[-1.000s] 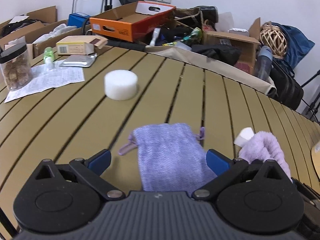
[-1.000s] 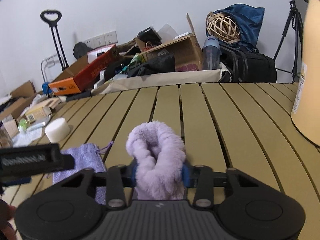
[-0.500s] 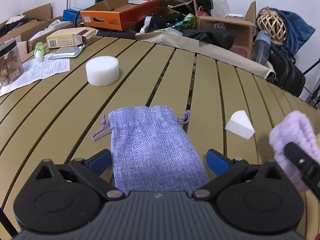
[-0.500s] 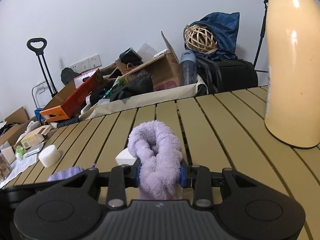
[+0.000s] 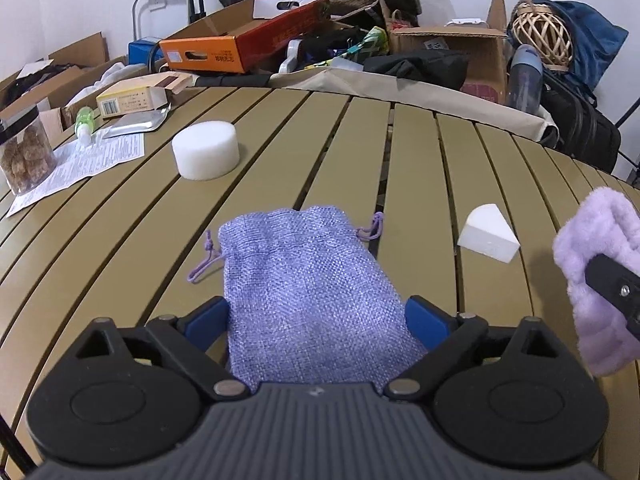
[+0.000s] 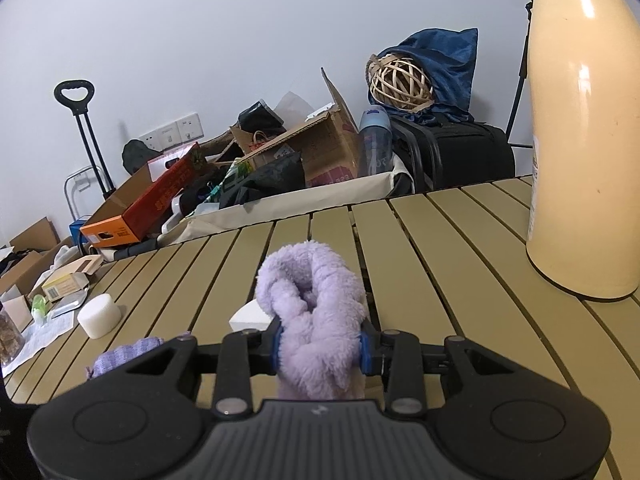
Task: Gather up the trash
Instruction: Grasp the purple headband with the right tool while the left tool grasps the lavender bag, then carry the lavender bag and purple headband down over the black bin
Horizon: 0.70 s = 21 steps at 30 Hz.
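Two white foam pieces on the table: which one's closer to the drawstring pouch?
The wedge-shaped foam piece, lying just right of the purple drawstring pouch. The round foam puck sits farther off, up left near the printed paper sheet.

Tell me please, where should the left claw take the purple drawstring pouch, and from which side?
Grip the purple drawstring pouch across its flat body, coming from its closed bottom end. It lies flat with its gathered mouth and cords pointing away, and the left claw, whose jaws have just been closing, already straddles its sides.
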Each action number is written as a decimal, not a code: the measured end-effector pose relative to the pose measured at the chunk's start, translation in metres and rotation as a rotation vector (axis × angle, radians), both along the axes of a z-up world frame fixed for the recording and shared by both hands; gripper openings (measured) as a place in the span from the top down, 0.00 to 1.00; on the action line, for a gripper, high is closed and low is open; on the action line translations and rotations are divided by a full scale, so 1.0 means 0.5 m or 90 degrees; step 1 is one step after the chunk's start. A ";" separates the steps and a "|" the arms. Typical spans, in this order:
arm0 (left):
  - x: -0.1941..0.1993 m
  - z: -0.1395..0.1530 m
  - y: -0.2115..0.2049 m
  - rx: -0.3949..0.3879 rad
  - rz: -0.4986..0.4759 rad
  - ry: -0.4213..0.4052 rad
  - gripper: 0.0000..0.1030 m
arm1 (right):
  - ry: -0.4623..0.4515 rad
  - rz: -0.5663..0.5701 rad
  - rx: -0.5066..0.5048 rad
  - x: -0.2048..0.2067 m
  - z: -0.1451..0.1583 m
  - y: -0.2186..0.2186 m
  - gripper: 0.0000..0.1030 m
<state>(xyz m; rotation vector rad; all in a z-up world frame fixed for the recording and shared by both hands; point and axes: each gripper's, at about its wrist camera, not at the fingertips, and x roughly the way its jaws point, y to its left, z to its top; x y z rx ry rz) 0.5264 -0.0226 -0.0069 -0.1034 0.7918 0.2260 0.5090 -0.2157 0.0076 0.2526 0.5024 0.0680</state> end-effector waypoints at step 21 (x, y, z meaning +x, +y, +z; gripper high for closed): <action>-0.085 0.044 -0.049 0.008 -0.081 -0.076 0.91 | -0.017 0.012 0.012 -0.045 0.017 -0.015 0.68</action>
